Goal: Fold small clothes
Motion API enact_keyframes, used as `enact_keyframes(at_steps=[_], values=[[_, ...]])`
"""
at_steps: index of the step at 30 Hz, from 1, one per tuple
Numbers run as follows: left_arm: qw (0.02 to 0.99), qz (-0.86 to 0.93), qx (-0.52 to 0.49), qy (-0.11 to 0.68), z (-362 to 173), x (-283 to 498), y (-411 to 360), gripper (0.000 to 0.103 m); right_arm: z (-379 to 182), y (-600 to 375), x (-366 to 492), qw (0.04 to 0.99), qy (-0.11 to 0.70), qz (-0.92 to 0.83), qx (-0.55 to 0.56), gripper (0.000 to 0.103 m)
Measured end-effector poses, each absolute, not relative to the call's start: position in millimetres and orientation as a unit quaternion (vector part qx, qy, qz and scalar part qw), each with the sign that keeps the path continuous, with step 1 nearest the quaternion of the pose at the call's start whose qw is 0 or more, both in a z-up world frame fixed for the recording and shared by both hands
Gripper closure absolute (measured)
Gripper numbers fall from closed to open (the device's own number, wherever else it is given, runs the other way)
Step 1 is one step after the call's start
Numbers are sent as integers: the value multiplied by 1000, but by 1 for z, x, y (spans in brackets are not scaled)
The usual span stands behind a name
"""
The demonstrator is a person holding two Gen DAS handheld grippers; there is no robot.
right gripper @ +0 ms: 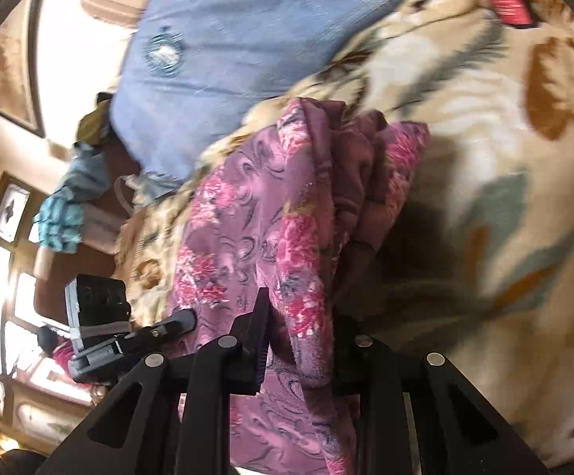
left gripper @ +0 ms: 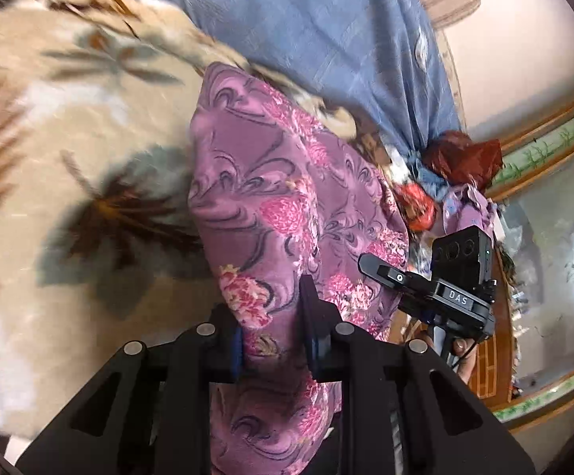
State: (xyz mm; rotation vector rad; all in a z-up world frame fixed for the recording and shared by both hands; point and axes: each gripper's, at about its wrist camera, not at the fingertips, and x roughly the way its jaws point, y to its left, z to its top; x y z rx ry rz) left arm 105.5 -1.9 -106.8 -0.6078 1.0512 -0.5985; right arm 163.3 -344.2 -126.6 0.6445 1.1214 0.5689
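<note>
Blanket (left gripper: 49, 138) spread underneath, purple flowered garment (left gripper: 279, 198) lying on it. Left gripper (left gripper: 273, 340) clamped on garment's near edge; right gripper (right gripper: 298, 340) pinching same cloth alongside. Step in hand, by judgement: grasping edge for fold. Next move calls for lifting both ends together, carrying edge over evenly.

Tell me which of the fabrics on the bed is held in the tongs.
The purple floral garment; both tongs, left and right, pinch it, unlike the beige blanket and blue sheet.
</note>
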Motion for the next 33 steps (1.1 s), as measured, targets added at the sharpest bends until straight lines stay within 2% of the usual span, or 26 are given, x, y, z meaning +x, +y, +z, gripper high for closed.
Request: enact_keyframes(at_steps=[9, 16, 20, 23, 25, 27, 28, 29, 30, 31, 33], values=[[816, -223, -281, 453, -61, 118, 61, 83, -87, -256, 190, 755, 499, 311, 290, 80], [826, -244, -274, 428, 3, 171, 86, 83, -27, -233, 235, 770, 460, 339, 285, 81], [831, -249, -245, 433, 5, 209, 77, 83, -19, -237, 262, 780, 442, 338, 288, 80], [819, -255, -247, 451, -34, 238, 68, 83, -51, -248, 285, 771, 453, 329, 302, 80], [819, -260, -249, 447, -74, 252, 65, 81, -94, -255, 299, 763, 473, 308, 315, 80], [800, -196, -246, 512, -128, 275, 62, 79, -135, -262, 314, 740, 517, 280, 327, 79], [786, -169, -247, 541, -149, 284, 63, 72, -156, -265, 320, 731, 535, 266, 329, 78], [775, -163, -259, 552, -164, 290, 69, 68, -175, -268, 327, 723, 545, 253, 340, 74], [767, -167, -280, 552, -168, 293, 75, 66, -189, -272, 331, 710, 553, 244, 361, 65], [760, -167, -298, 553, -168, 294, 81, 66, -201, -275, 334, 695, 560, 239, 384, 61], [776, -157, -292, 537, -154, 289, 86, 63, -203, -276, 336, 692, 559, 245, 386, 58]])
